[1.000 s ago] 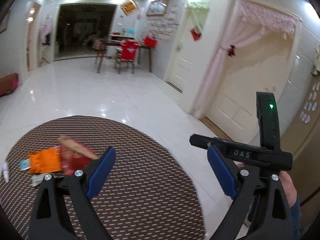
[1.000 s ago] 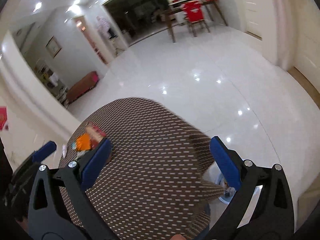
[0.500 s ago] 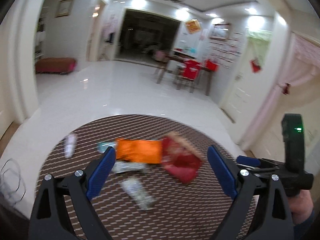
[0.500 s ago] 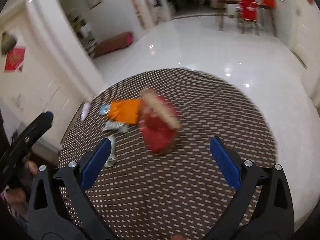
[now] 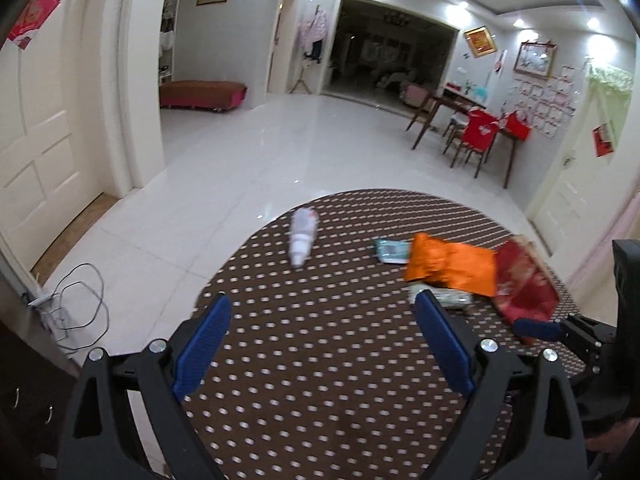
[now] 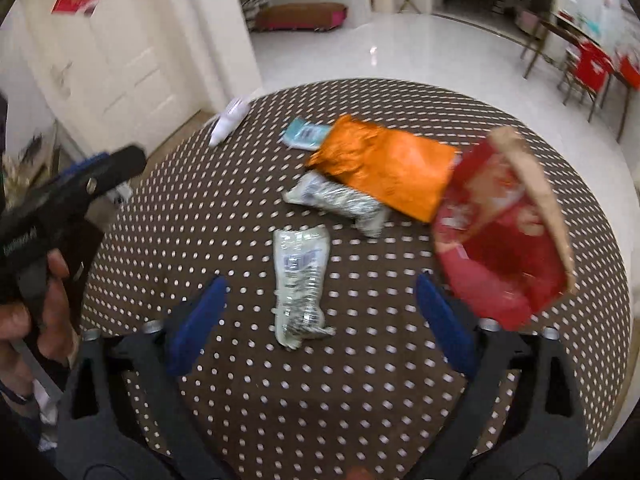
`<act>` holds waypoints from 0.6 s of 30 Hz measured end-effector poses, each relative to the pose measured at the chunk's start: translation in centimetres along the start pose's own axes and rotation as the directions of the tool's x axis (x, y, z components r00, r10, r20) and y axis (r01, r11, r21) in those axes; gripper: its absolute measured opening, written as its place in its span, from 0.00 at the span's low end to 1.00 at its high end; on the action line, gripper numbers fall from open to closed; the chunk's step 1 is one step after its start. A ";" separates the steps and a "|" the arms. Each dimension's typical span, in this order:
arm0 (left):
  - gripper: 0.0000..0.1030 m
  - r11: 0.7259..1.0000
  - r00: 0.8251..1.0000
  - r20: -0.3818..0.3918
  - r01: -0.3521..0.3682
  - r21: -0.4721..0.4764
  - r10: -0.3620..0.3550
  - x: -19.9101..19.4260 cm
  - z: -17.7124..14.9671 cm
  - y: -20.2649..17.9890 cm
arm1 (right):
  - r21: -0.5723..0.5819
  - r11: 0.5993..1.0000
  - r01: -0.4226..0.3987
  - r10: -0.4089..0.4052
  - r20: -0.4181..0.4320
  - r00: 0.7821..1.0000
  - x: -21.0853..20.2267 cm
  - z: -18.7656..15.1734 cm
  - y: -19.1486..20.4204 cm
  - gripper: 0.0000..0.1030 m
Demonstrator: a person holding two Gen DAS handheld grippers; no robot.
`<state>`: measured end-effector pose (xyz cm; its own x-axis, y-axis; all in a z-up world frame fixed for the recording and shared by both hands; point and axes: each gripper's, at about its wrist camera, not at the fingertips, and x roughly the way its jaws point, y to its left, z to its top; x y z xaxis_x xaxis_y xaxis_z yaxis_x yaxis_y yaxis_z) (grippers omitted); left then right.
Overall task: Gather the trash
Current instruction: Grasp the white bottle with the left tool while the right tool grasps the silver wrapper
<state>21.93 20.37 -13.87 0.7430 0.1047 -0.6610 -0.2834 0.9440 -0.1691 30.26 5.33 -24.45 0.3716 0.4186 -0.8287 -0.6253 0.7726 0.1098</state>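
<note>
Both grippers hang wide open and empty over the round dotted table (image 6: 400, 400). The right gripper (image 6: 320, 308) has a silver wrapper (image 6: 300, 280) right between its fingers, which the left view misses. Orange bag (image 6: 384, 168) at 12, red bag (image 6: 500, 240) at 2. Only the left gripper (image 5: 320, 336) cam shows the white bottle (image 5: 302, 236) clearly, at 12.

Orange bag (image 6: 384, 170), red bag (image 6: 500, 236), 2 crumpled silver wrappers (image 6: 300, 276), white bottle (image 5: 302, 236) lying flat.
</note>
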 end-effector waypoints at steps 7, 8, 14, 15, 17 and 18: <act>0.88 0.999 0.999 -0.022 -0.034 0.024 0.034 3.4 1.0 0.6 | -0.092 0.994 0.054 -0.056 -0.022 0.998 2.0 -0.1 1.7 0.23; 0.88 0.999 0.999 -0.023 -0.040 0.030 0.041 3.9 1.2 0.5 | -0.087 0.995 0.050 -0.051 -0.021 0.998 2.2 0.0 1.6 0.20; 0.88 0.987 0.990 -0.052 -0.122 0.102 0.127 7.8 3.6 0.5 | -0.019 1.000 0.016 -0.016 -0.006 1.000 2.0 0.4 -0.1 0.15; 0.88 0.985 0.989 -0.055 -0.131 0.114 0.138 8.4 3.8 0.5 | -0.003 1.000 0.008 -0.008 -0.003 1.000 1.9 0.4 -0.4 0.15; 0.88 0.981 0.986 -0.074 -0.140 0.134 0.151 9.6 4.4 0.5 | 0.030 1.000 -0.008 0.008 0.008 1.000 1.4 0.2 -1.0 0.15; 0.88 0.980 0.985 -0.083 -0.142 0.139 0.154 10.1 4.7 0.5 | 0.043 0.999 -0.013 0.012 0.013 1.000 1.0 -0.1 -1.4 0.15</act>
<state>32.17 23.42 -17.18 0.6374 0.2226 -0.7377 -0.2992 0.9538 0.0294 31.37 4.62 -25.49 0.3730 0.4340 -0.8200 -0.5998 0.7871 0.1437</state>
